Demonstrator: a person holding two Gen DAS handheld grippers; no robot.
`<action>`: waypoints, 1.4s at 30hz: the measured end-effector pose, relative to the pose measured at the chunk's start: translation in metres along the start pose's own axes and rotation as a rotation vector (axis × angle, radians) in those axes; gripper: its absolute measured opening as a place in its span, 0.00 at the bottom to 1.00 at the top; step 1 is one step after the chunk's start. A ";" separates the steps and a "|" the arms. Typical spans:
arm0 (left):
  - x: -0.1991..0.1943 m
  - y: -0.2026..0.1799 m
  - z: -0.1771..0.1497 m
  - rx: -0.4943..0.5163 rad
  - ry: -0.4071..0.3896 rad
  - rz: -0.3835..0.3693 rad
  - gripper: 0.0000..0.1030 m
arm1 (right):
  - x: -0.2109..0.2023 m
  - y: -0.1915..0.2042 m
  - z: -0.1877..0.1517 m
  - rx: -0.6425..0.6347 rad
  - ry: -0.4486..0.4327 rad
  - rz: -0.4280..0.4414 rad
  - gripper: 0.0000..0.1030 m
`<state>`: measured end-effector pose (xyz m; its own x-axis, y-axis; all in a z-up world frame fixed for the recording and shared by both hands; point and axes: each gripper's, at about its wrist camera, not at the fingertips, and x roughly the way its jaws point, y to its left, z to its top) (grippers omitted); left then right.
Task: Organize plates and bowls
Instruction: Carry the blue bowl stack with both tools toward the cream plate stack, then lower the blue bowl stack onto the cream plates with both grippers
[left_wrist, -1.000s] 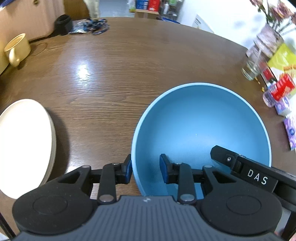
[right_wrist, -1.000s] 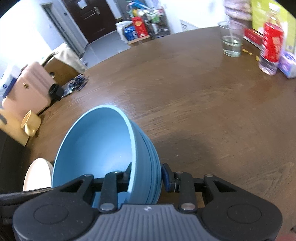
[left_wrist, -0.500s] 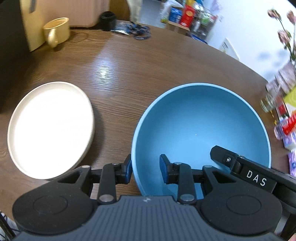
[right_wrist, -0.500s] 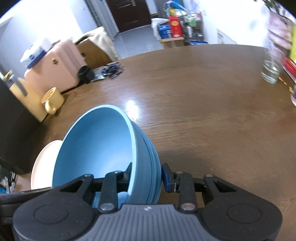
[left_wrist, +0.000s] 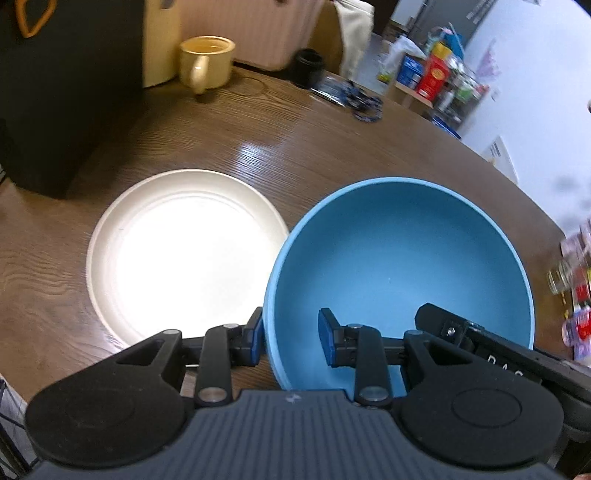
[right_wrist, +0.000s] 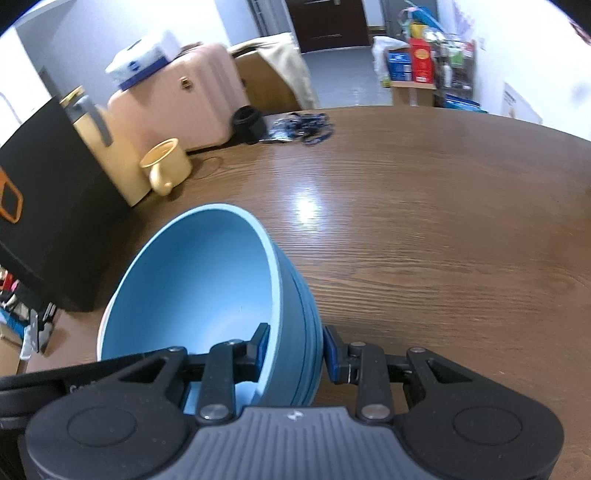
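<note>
L to R: cream plate (left_wrist: 184, 254) flat on wood desk (left_wrist: 332, 147), yellow mug (left_wrist: 207, 61) well behind it. Blue bowl (left_wrist: 399, 266) just R of plate, rim overlapping plate edge in L wrist view. L gripper (left_wrist: 291, 338) fingers clamped on bowl's near-left wall; R gripper (right_wrist: 295, 350) fingers clamped on the opposite wall, one inside, one outside.
</note>
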<state>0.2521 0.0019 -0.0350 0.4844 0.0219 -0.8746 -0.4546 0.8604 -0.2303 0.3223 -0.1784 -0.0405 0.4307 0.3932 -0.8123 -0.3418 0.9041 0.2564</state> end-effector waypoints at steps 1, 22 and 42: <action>-0.001 0.006 0.002 -0.009 -0.003 0.003 0.29 | 0.002 0.006 0.001 -0.010 0.003 0.005 0.28; 0.015 0.105 0.049 -0.076 0.018 0.042 0.29 | 0.059 0.106 0.015 -0.052 0.062 0.053 0.28; 0.045 0.121 0.067 0.116 0.090 0.016 0.30 | 0.088 0.120 0.000 0.113 0.036 -0.009 0.28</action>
<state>0.2691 0.1414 -0.0734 0.4068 -0.0055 -0.9135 -0.3694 0.9136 -0.1700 0.3193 -0.0356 -0.0812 0.4023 0.3810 -0.8325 -0.2415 0.9213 0.3049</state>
